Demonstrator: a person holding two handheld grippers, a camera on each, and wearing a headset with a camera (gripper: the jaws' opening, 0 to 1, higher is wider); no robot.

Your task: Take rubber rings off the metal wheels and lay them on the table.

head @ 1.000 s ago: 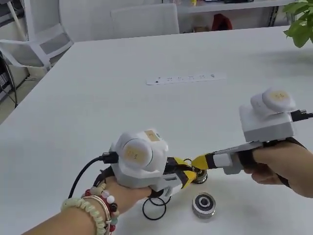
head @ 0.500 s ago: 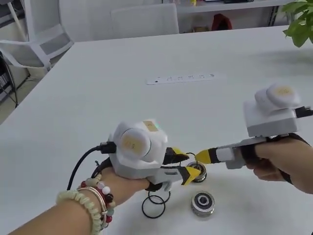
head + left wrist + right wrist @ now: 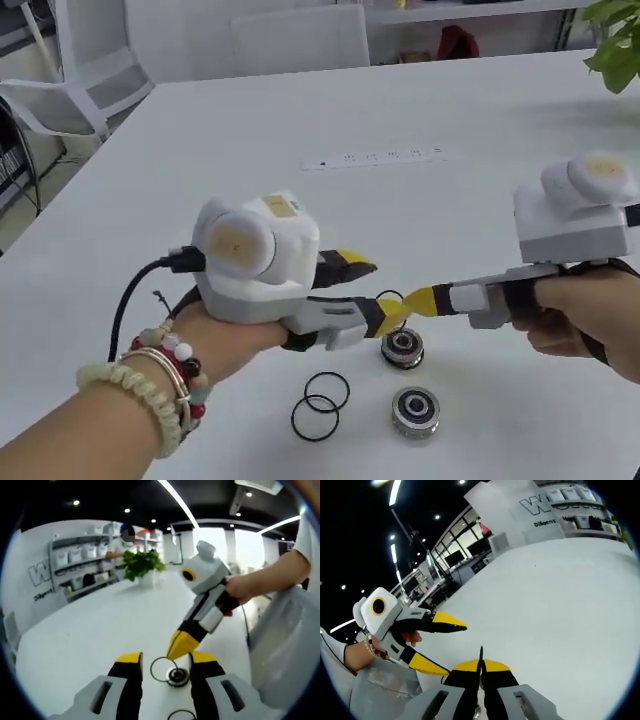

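My right gripper (image 3: 418, 300) is shut on a thin black rubber ring (image 3: 386, 297), which hangs just above a metal wheel (image 3: 402, 346) lying on the white table (image 3: 200, 160). In the right gripper view the ring (image 3: 481, 655) stands edge-on between the shut tips (image 3: 480, 668). My left gripper (image 3: 374, 289) hovers open just left of the ring, holding nothing. From the left gripper view, the ring (image 3: 161, 669) dangles off the right gripper's yellow tip over the wheel (image 3: 178, 676). A second wheel (image 3: 415, 411) and two loose rings (image 3: 327, 390) (image 3: 313, 419) lie nearer me.
A white power strip (image 3: 380, 157) lies across the table's middle. A leafy plant (image 3: 615, 50) stands at the far right corner. White chairs (image 3: 300, 38) line the far edge. A cable (image 3: 130, 300) trails from the left gripper.
The left gripper has opened, let go of the wheel and risen to the left. The right gripper has drawn the ring up off the wheel, which now lies on the table.
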